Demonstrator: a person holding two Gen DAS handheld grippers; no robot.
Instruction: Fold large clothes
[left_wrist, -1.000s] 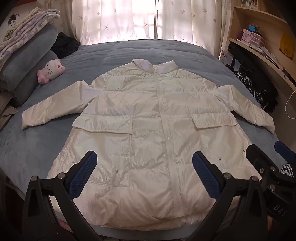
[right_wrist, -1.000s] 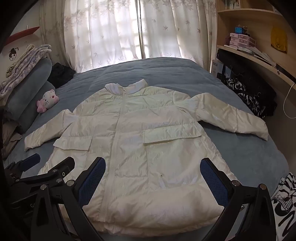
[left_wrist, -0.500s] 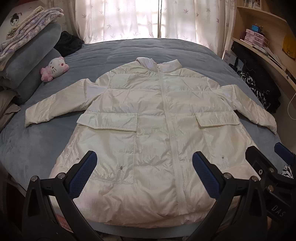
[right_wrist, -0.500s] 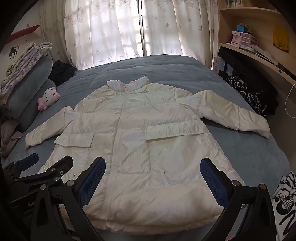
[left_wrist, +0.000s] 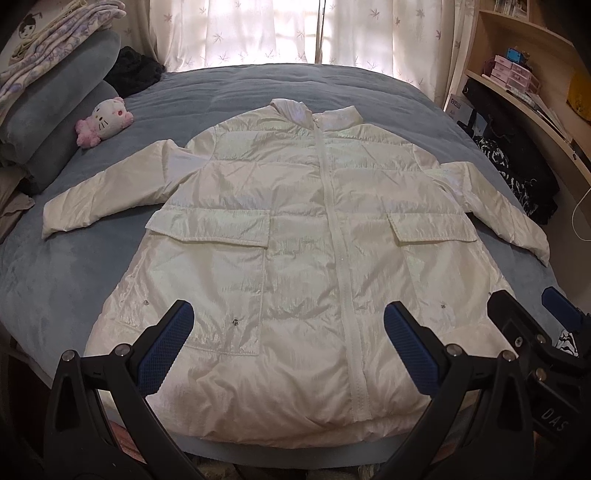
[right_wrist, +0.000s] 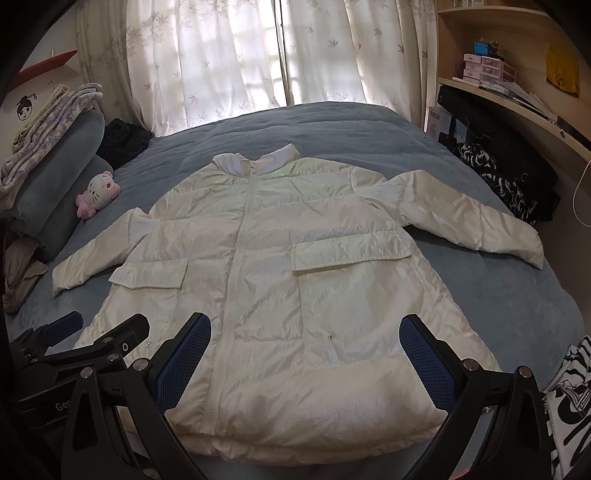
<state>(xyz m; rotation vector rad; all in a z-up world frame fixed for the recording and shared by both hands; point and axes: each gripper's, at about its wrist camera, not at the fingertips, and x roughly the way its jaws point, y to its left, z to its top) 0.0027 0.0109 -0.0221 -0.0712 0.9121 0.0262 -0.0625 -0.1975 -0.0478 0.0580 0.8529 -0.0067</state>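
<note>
You hold the left gripper (left_wrist: 288, 347) above the near edge of the bed (left_wrist: 55, 280), jaws wide apart and holding nothing; the white jacket (left_wrist: 295, 229) lies flat just beyond and under its fingertips. The jacket is spread front side up in the middle of the bed, zipped, collar toward the far edge, both sleeves stretched toward the side edges. Your right gripper (right_wrist: 306, 354) is also wide open and empty, over the hem near the right pocket. The hem at the near edge is partly hidden behind the gripper fingers (right_wrist: 183, 360). A pink plush toy (left_wrist: 103, 120) rests near the far left corner, beside the pillows (left_wrist: 55, 110).
</note>
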